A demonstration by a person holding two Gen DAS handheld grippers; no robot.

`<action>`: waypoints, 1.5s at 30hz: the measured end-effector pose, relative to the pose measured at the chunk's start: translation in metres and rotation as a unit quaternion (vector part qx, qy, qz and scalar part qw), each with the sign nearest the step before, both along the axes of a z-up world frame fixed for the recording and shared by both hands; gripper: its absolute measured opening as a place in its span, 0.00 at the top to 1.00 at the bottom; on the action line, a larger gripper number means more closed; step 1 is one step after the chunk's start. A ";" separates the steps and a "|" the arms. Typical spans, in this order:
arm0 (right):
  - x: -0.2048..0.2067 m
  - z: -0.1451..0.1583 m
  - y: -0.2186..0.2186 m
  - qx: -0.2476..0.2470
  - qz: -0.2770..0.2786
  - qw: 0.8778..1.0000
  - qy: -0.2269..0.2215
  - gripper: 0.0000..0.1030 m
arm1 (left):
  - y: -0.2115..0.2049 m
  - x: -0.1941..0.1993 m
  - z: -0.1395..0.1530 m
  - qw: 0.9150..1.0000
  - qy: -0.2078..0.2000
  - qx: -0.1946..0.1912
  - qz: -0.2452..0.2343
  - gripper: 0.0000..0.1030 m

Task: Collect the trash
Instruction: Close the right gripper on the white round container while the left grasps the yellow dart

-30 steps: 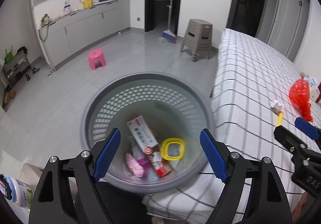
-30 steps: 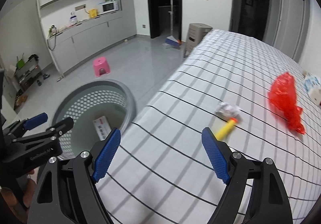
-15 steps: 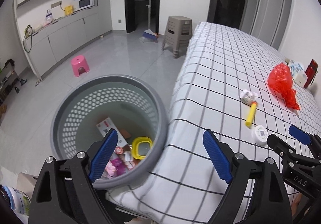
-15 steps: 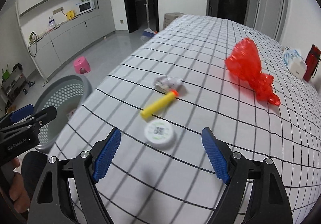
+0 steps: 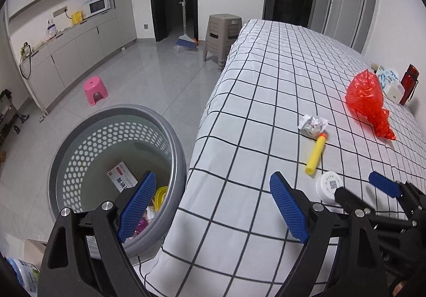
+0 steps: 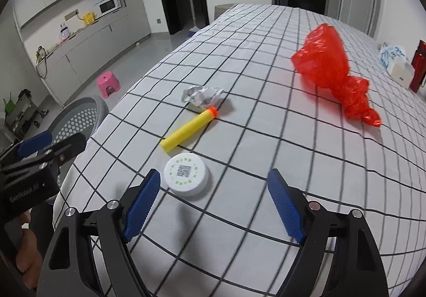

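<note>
A grey perforated bin [image 5: 80, 142] stands on the floor beside the checked bed [image 5: 266, 100] and holds a white box, a yellow lid and pink scraps. On the bed lie a white round lid [image 6: 186, 174], a yellow foam dart [image 6: 189, 129], a crumpled wrapper [image 6: 201, 96] and a red plastic bag [image 6: 330, 68]. My right gripper [image 6: 213, 206] is open and empty, just short of the white lid [image 5: 328, 186]. My left gripper [image 5: 213, 209] is open and empty, over the bed edge next to the bin.
A tissue pack [image 6: 394, 60] and a red bottle [image 6: 419, 65] sit at the far right of the bed. A pink stool [image 5: 94, 90], a grey stool [image 5: 222, 36] and a broom [image 5: 186, 41] stand on the floor. Cabinets line the left wall.
Both grippers swung right, from the bin toward the bed. The right gripper closed in on the white lid and dart. Both stayed open.
</note>
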State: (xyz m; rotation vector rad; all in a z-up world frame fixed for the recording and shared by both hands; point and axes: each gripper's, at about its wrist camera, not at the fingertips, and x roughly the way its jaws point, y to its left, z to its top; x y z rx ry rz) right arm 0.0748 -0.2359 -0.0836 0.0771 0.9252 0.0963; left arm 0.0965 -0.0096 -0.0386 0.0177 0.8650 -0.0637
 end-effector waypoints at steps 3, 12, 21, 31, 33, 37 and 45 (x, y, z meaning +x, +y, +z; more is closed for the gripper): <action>0.004 -0.004 0.009 -0.012 0.012 1.000 0.006 0.24 | 0.001 0.003 -0.002 1.000 0.003 0.001 0.003 0.17; 0.013 -0.012 0.019 -0.029 0.018 0.999 0.017 0.38 | 0.007 0.007 -0.008 1.000 0.010 -0.004 0.009 0.17; 0.011 -0.010 0.014 -0.027 0.019 0.999 0.002 0.63 | 0.000 0.008 -0.011 1.000 0.016 -0.008 -0.004 0.17; -0.001 -0.001 -0.035 -0.007 -0.025 1.000 -0.013 0.63 | -0.038 0.016 -0.017 0.999 0.025 -0.013 -0.039 0.17; -0.004 -0.001 -0.049 -0.003 -0.038 0.999 -0.013 0.63 | -0.047 0.018 -0.018 0.998 0.028 -0.017 -0.047 0.17; -0.013 -0.002 -0.068 0.011 -0.055 0.998 -0.015 0.63 | -0.067 0.026 -0.023 0.997 0.039 -0.020 -0.063 0.17; -0.017 0.001 -0.088 0.049 -0.063 0.996 -0.027 0.63 | -0.101 0.040 -0.034 0.995 0.048 -0.003 -0.083 0.17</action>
